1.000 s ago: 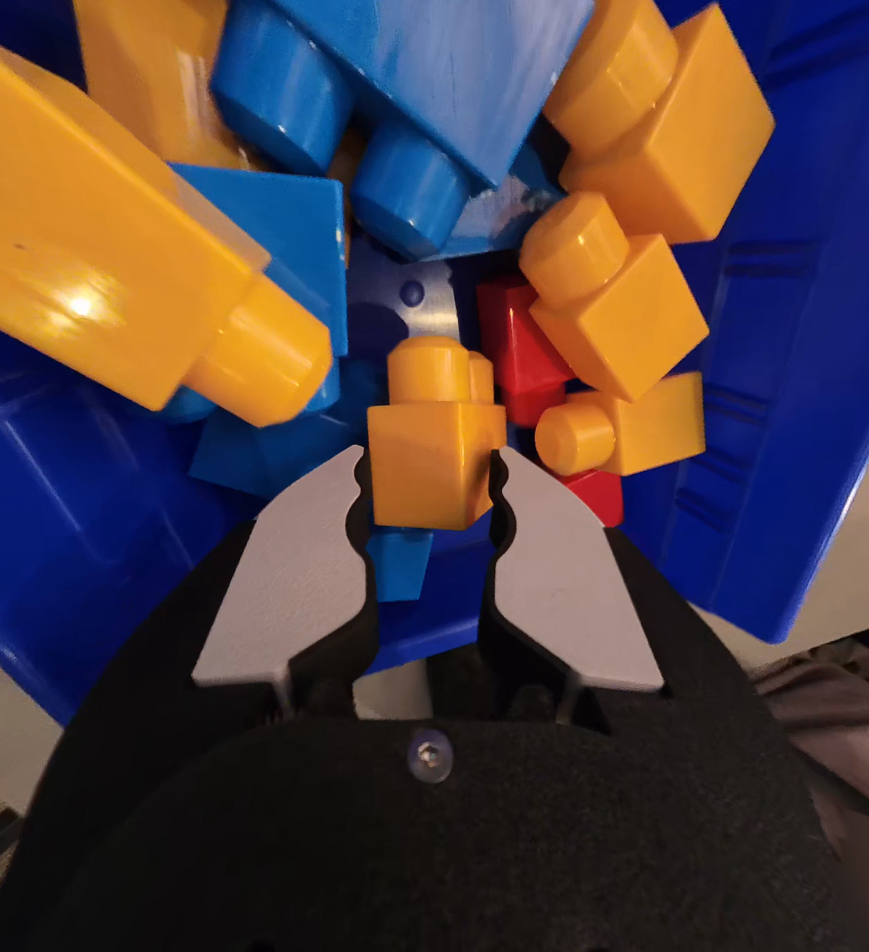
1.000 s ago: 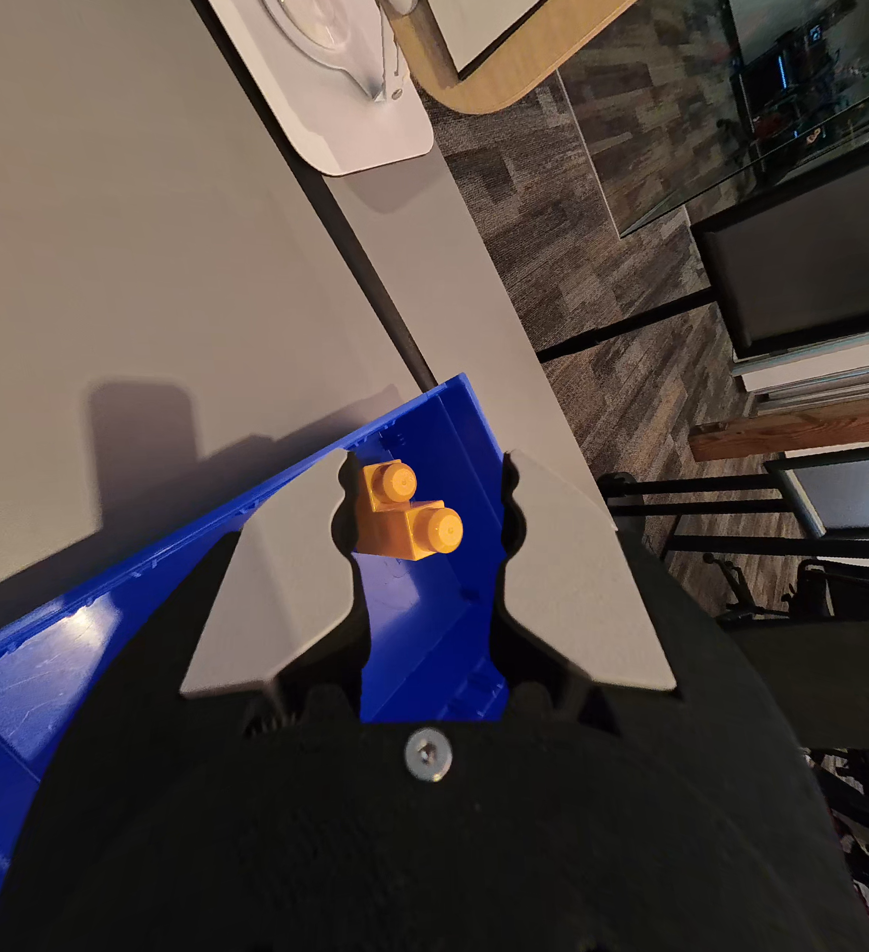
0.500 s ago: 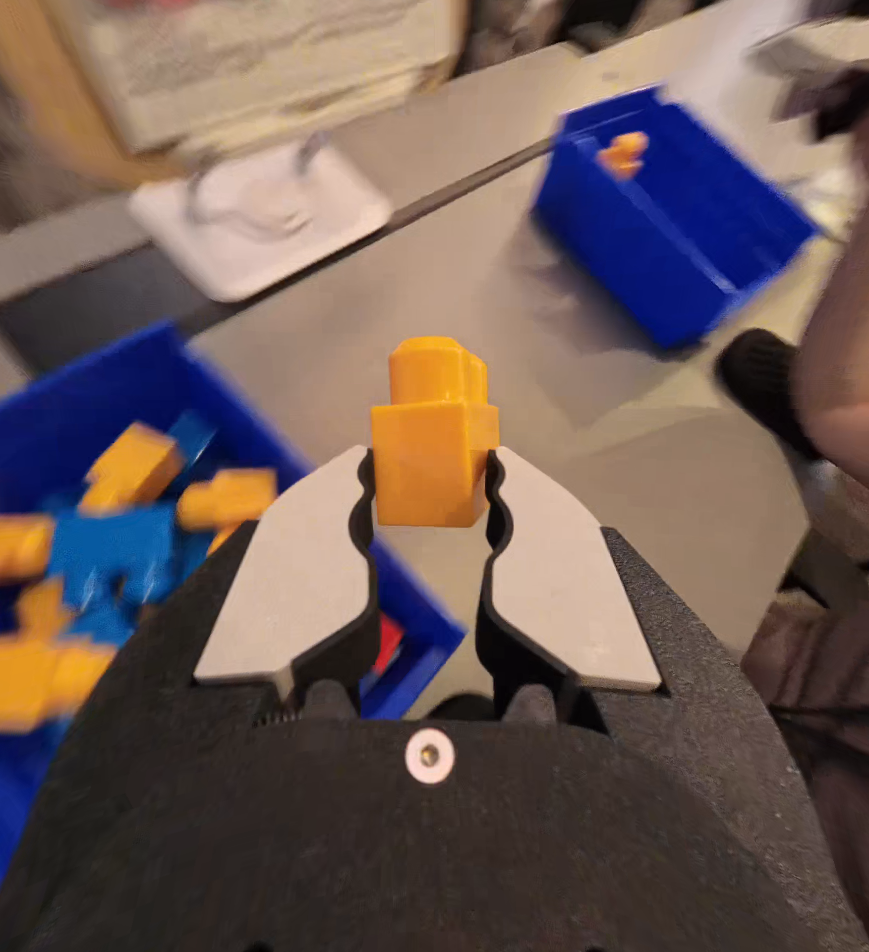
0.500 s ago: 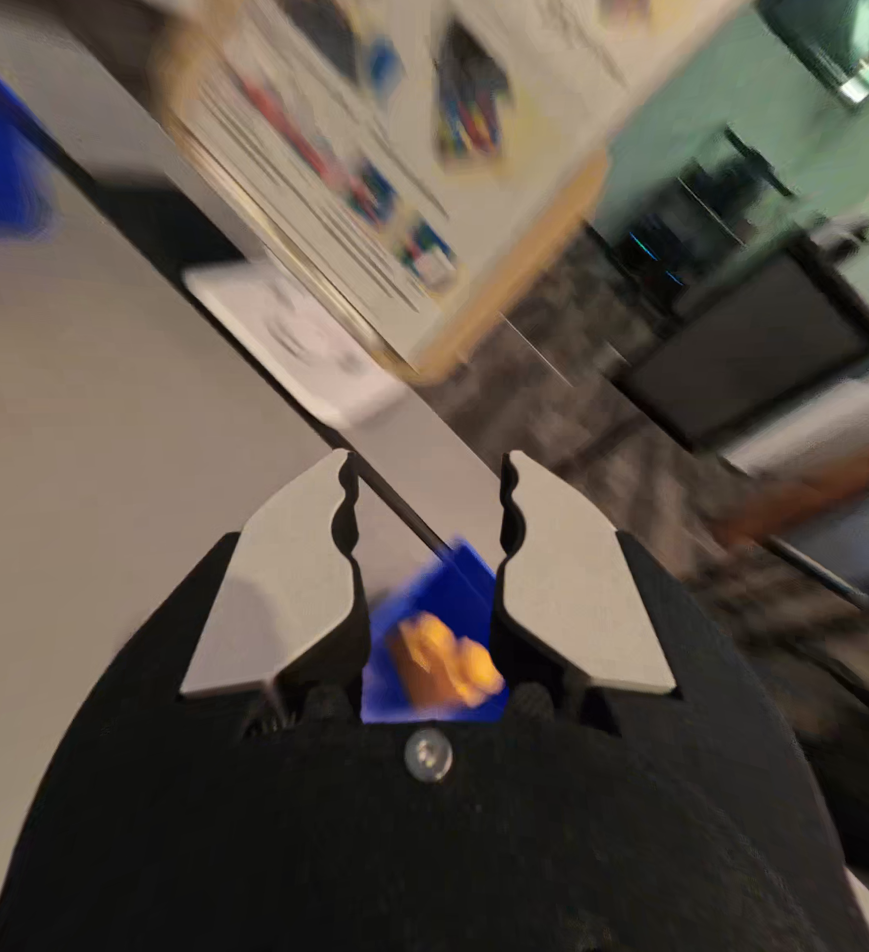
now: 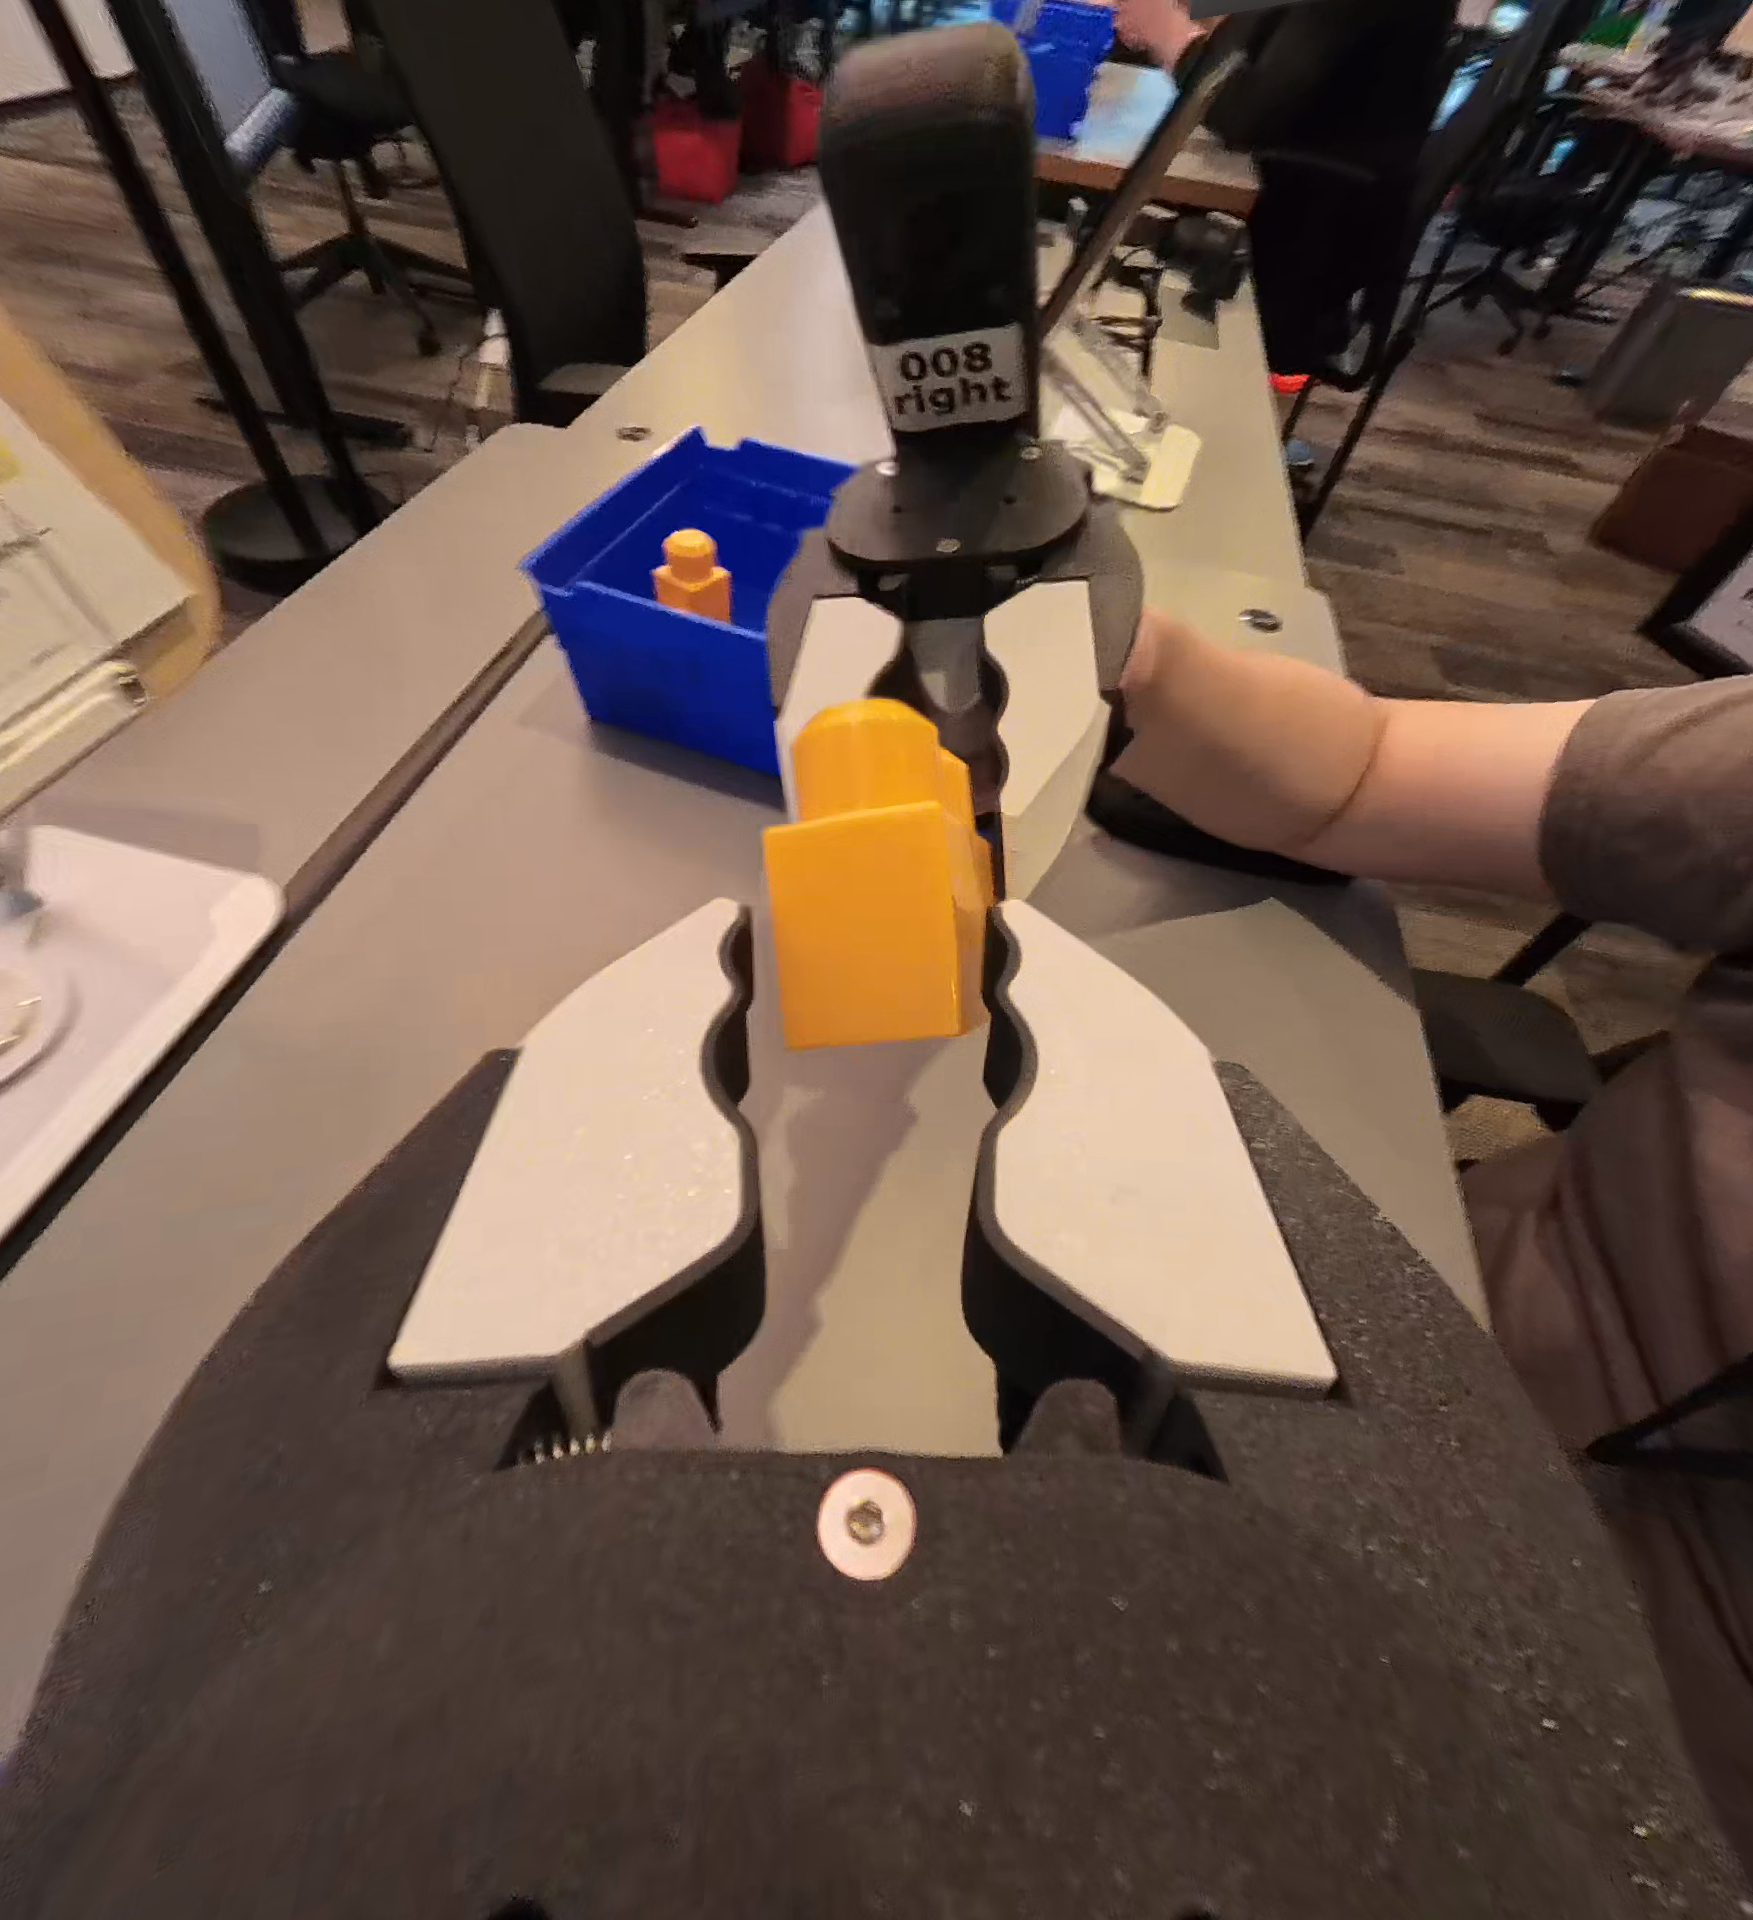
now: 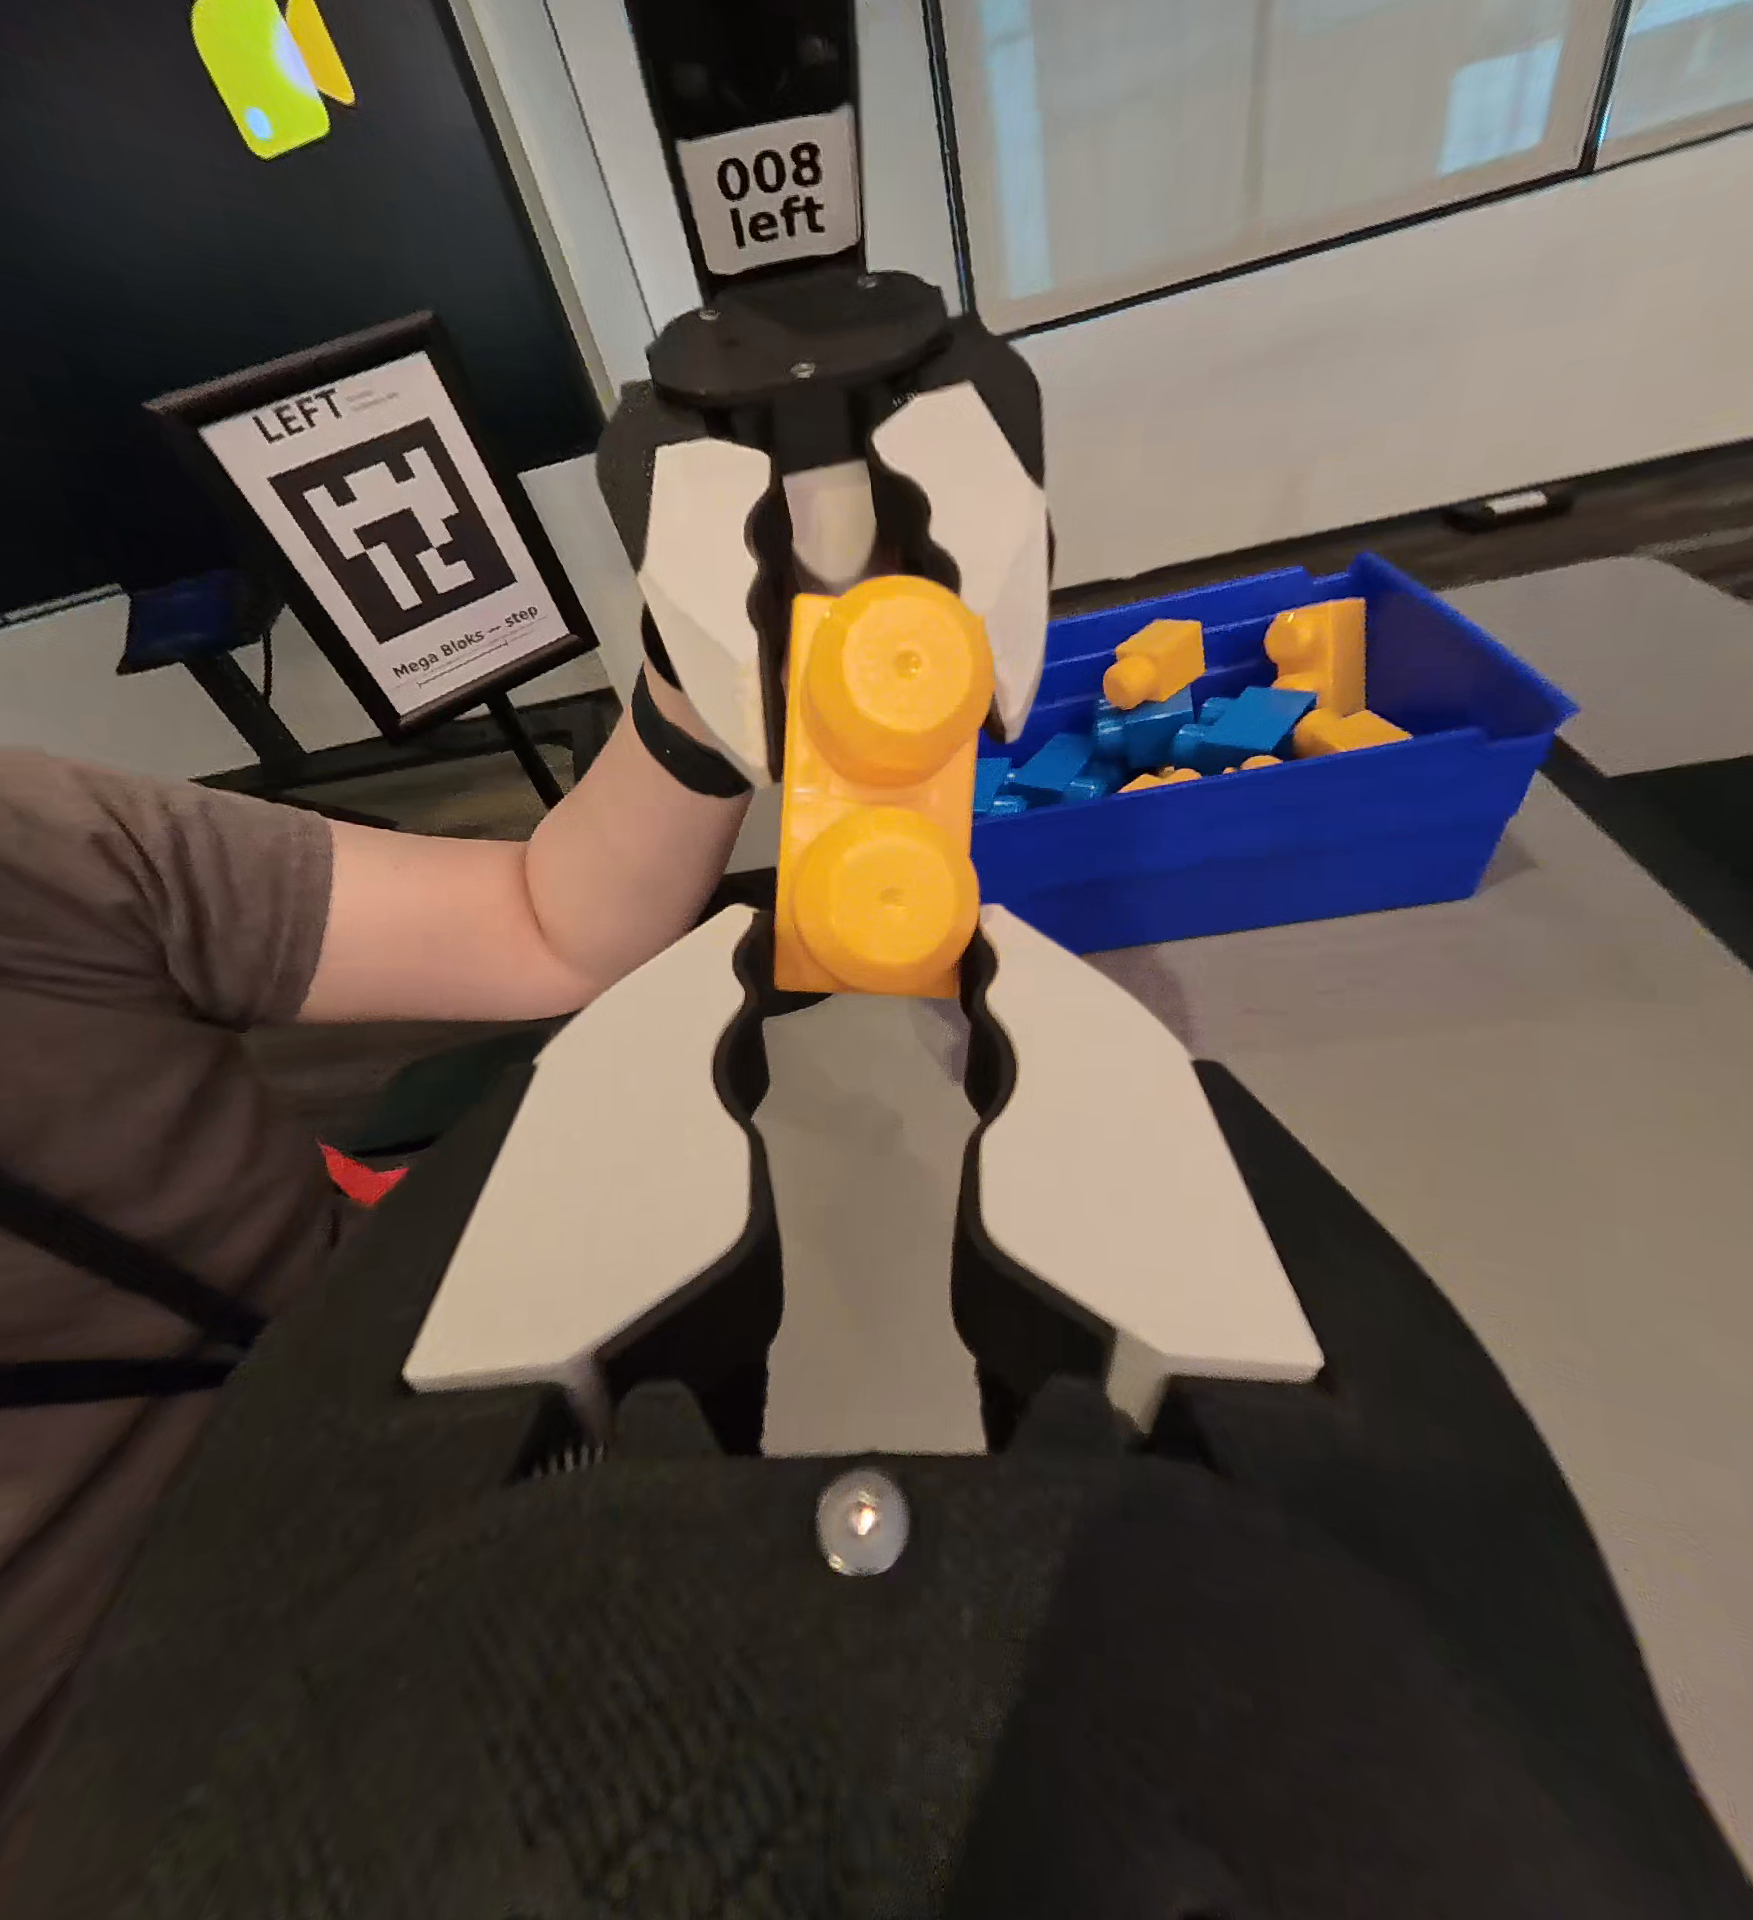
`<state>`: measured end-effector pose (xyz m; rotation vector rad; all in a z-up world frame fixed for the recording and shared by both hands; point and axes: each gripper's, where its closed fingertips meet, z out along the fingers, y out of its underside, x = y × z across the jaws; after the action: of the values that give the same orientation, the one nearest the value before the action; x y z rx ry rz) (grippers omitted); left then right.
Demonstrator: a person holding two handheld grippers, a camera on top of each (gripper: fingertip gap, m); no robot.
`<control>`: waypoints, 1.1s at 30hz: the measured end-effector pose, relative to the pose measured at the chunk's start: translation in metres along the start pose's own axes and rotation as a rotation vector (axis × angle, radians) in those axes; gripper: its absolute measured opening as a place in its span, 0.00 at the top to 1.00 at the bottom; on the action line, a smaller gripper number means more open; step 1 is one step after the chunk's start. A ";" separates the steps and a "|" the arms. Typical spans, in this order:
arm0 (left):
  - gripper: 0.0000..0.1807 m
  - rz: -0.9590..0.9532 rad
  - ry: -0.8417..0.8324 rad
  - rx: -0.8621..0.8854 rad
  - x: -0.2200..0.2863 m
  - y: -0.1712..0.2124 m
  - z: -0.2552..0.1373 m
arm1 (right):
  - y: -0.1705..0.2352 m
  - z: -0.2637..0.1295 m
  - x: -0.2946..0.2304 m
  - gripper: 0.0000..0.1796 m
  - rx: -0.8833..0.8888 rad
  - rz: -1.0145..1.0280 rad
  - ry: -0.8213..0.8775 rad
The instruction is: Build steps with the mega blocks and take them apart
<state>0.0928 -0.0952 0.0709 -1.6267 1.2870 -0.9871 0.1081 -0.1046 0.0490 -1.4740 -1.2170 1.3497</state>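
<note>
The two-stud orange block (image 5: 867, 914) is held in the air above the grey tabletop (image 5: 539, 831), between both grippers. The left gripper (image 5: 867, 914) is clamped on one end. The right gripper (image 6: 867, 935) has its fingertips against the other end; whether it grips cannot be told. In the right wrist view the studs face the camera and the block's long axis runs from one gripper to the other. Only that view shows the blue bin (image 6: 1267, 842) full of blocks; the left wrist view shows a smaller blue bin (image 5: 664, 665) holding one orange block (image 5: 690, 577).
</note>
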 end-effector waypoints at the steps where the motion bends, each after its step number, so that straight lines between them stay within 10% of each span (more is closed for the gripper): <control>1: 0.74 0.008 -0.047 0.007 -0.010 0.000 -0.009 | 0.007 0.001 0.006 0.80 -0.026 0.017 0.020; 12: 0.77 -0.278 -0.672 -0.285 -0.133 0.119 -0.163 | 0.159 -0.009 0.100 0.80 -0.862 -0.142 0.493; 22: 0.60 -0.762 -0.723 -0.619 -0.141 0.202 -0.142 | 0.169 -0.011 0.107 0.79 -0.914 -0.146 0.533; 33: 0.61 -0.773 -0.978 -0.888 -0.149 0.232 -0.144 | 0.165 -0.012 0.107 0.78 -0.955 -0.249 0.572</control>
<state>-0.1439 -0.0002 -0.1063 -2.8637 0.3465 0.1902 0.1412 -0.0388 -0.1336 -2.0380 -1.6421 0.0741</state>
